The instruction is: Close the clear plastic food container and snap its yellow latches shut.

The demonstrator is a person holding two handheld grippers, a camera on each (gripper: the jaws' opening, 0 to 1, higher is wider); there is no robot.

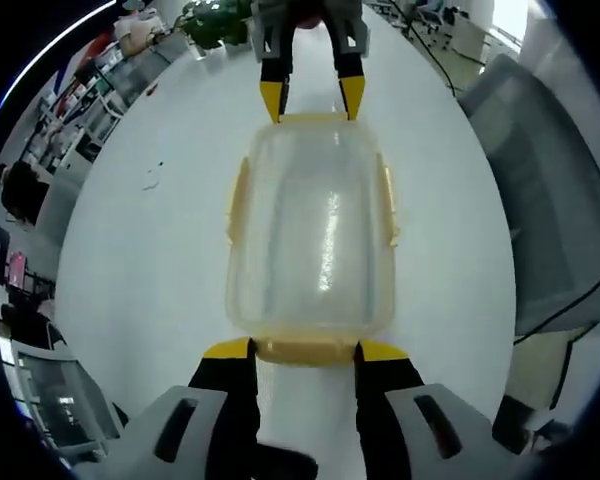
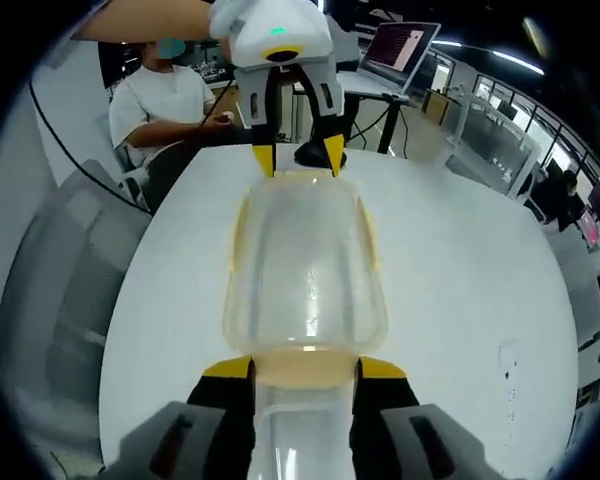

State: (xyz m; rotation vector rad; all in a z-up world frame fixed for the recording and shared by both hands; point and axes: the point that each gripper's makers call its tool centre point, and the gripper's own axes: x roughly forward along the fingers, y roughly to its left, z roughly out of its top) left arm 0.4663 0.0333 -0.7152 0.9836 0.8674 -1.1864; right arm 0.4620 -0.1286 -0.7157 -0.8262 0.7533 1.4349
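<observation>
A clear plastic food container (image 1: 310,235) (image 2: 305,270) lies lengthwise on the white table (image 1: 150,260) with its lid on. Yellow latches (image 1: 238,200) run along its long sides, and one sits at each end. My left gripper (image 1: 305,350) is open, its yellow-tipped jaws flanking the near end latch (image 1: 305,352). My right gripper (image 2: 305,367) is open in the same way around the opposite end latch (image 2: 305,375). Each gripper shows at the far end in the other's view: the right gripper (image 1: 312,98) and the left gripper (image 2: 299,155).
A grey chair (image 1: 540,150) stands by the table's right side, and a potted plant (image 1: 215,20) stands at the far end. A seated person in a white shirt (image 2: 170,95), a laptop (image 2: 405,45) and another grey chair (image 2: 60,280) lie beyond the table edge.
</observation>
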